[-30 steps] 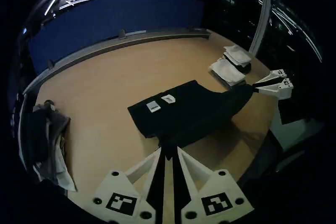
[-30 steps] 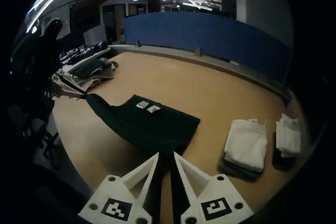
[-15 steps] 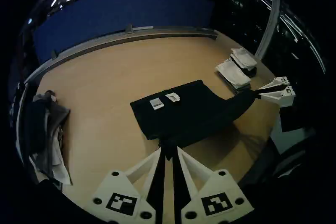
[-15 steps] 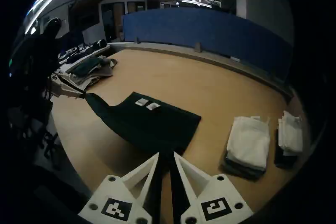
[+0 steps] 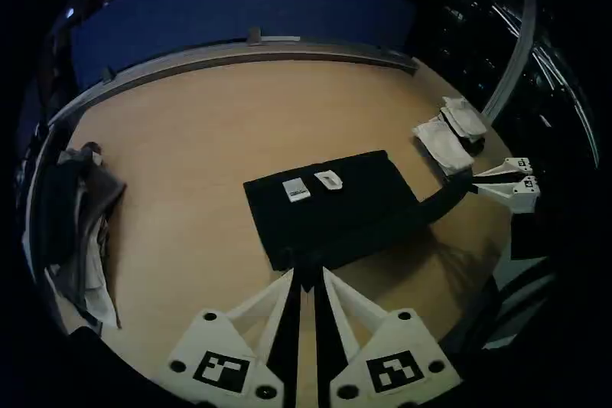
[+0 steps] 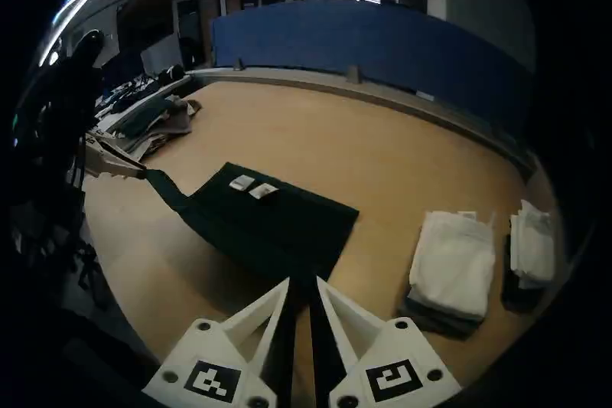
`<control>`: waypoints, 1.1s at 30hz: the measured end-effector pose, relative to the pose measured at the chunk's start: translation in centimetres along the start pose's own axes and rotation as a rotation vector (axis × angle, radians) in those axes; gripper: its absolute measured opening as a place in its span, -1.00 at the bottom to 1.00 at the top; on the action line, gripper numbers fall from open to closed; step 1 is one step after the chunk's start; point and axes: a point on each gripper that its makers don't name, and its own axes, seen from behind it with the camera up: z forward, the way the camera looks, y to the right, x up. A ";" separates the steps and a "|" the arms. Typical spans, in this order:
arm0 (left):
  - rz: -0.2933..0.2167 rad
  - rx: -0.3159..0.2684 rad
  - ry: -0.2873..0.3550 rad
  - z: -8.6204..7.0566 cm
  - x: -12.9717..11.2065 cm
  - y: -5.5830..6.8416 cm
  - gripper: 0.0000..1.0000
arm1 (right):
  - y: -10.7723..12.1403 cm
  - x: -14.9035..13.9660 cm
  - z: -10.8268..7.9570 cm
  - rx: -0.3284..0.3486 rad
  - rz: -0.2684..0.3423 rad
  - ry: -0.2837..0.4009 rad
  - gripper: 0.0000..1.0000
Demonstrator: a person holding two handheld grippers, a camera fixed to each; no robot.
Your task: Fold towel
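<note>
A dark towel [image 5: 336,209] with two white labels [image 5: 297,190] lies on the wooden table [image 5: 191,125]; its near edge is lifted. My left gripper [image 5: 309,276] is shut on one near corner of the towel. The right gripper [image 5: 511,183] shows at the right, pinching the other corner, and the edge hangs stretched between them. In the right gripper view the towel [image 6: 268,220] spreads ahead, my right gripper [image 6: 303,285] is shut on its corner, and the left gripper [image 6: 115,166] holds the far-left corner.
Stacks of folded white towels [image 5: 445,140] [image 6: 453,261] [image 6: 532,243] sit at the table's right end. A heap of crumpled cloth [image 5: 76,224] [image 6: 149,119] lies at the left end. A blue partition [image 5: 229,14] backs the table. A person [image 6: 57,109] stands at the front edge.
Both grippers have kept their hold on the towel's corners and risen and drawn back a little. The lifted near edge has pulled tauter between them.
</note>
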 end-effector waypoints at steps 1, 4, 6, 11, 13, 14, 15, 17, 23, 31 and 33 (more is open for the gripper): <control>-0.008 0.003 -0.003 0.3 0.1 -0.1 -0.78 | 0.2 0.1 0.3 -0.001 0.003 -0.002 -0.80; -0.033 0.012 -0.010 1.1 0.5 -0.4 -0.78 | 0.7 0.4 1.1 -0.004 0.012 -0.008 -0.80; -0.051 0.017 -0.012 1.5 0.8 -0.6 -0.78 | 1.1 0.5 1.7 -0.006 0.018 -0.013 -0.80; -0.087 0.032 -0.019 2.7 1.3 -1.2 -0.78 | 1.8 0.8 3.1 -0.011 0.030 -0.023 -0.80; -0.091 0.038 -0.020 3.1 1.4 -1.4 -0.78 | 2.1 0.9 3.6 -0.014 0.033 -0.026 -0.80; -0.093 0.041 -0.021 3.3 1.5 -1.6 -0.78 | 2.3 1.0 3.9 -0.016 0.035 -0.028 -0.80; -0.092 0.044 -0.022 3.5 1.6 -1.7 -0.78 | 2.4 1.0 4.1 -0.018 0.036 -0.028 -0.80; -0.088 0.051 -0.025 3.8 1.7 -1.9 -0.78 | 2.7 1.2 4.6 -0.021 0.037 -0.028 -0.80; -0.089 0.067 -0.039 4.8 2.0 -2.5 -0.78 | 3.1 1.7 5.6 -0.022 0.035 -0.037 -0.80; -0.089 0.078 -0.043 5.6 2.6 -3.1 -0.78 | 3.9 2.6 6.9 -0.028 0.034 -0.037 -0.80; -0.085 0.081 -0.046 5.9 2.8 -3.2 -0.78 | 4.1 2.9 7.3 -0.029 0.034 -0.037 -0.80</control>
